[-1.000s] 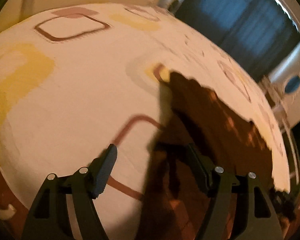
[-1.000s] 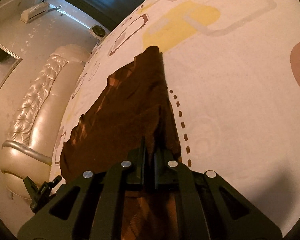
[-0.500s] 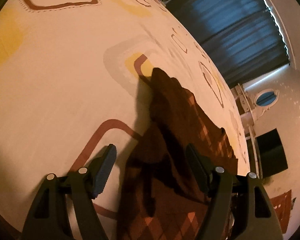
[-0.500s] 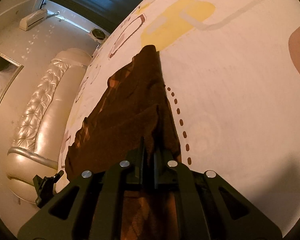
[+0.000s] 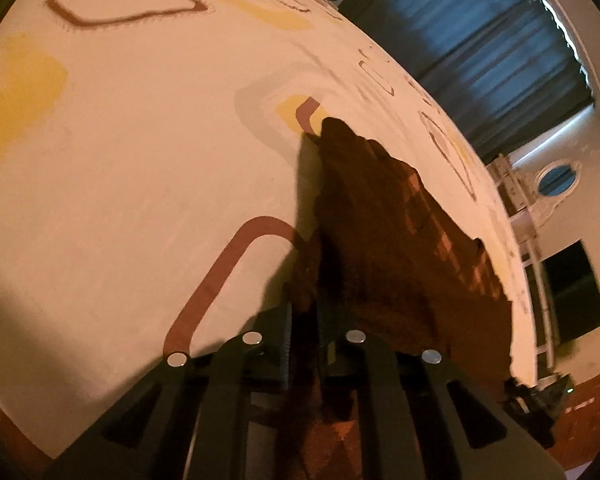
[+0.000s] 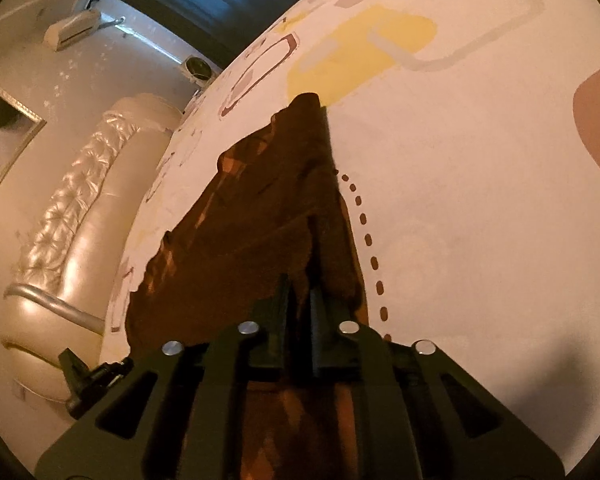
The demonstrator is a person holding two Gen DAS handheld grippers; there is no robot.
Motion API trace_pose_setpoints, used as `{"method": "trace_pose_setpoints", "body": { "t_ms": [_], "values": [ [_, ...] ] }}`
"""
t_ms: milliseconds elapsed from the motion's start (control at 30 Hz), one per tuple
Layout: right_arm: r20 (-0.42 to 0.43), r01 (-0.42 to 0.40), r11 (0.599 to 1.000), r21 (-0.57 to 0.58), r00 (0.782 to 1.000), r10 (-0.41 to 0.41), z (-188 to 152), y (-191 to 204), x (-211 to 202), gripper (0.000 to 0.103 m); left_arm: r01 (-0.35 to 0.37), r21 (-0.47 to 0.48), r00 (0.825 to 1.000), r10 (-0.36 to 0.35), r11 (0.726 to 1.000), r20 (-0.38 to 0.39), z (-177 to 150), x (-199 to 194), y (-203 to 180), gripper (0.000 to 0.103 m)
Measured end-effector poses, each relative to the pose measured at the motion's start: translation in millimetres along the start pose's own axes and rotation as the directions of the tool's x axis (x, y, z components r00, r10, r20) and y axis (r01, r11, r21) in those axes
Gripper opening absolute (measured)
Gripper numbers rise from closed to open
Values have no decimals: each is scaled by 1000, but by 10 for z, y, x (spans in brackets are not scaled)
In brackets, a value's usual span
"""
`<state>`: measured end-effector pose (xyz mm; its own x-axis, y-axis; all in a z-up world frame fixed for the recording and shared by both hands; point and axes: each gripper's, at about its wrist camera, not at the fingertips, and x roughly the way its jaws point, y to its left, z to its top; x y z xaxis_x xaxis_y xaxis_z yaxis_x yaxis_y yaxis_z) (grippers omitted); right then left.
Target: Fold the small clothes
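Brown diamond-patterned knit garment [image 5: 400,248], lying on patterned bedsheet [image 5: 140,168], is being pinched by both just-closed left gripper [image 5: 304,316] and clamped right gripper [image 6: 298,292] for folding.

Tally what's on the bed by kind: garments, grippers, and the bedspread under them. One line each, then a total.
Brown patterned garment: 1
Grippers: 2, left gripper and right gripper, each with jaws shut on the garment's near edge
Patterned bedspread: 1
Total: 4
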<state>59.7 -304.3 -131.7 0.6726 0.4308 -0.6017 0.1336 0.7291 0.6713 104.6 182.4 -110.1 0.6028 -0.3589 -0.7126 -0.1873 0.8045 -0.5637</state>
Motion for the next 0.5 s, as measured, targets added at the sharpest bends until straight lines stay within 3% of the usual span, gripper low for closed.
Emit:
{"method": "trace_pose_setpoints", "body": {
  "t_ms": [100, 267, 500],
  "values": [
    [0, 6, 1000, -18, 1000, -6, -1, 8, 5, 5, -23, 37, 1000, 23, 999, -8, 52, 0, -72, 11],
    [-3, -7, 1000, -17, 1000, 7, -4, -3, -4, 4, 4, 72, 1000, -5, 997, 4, 136, -80, -154, 17],
    [11, -28, 1000, 14, 1000, 28, -18, -44, -62, 4, -51, 151, 998, 54, 987, -17, 116, 11, -170, 21]
  ]
}}
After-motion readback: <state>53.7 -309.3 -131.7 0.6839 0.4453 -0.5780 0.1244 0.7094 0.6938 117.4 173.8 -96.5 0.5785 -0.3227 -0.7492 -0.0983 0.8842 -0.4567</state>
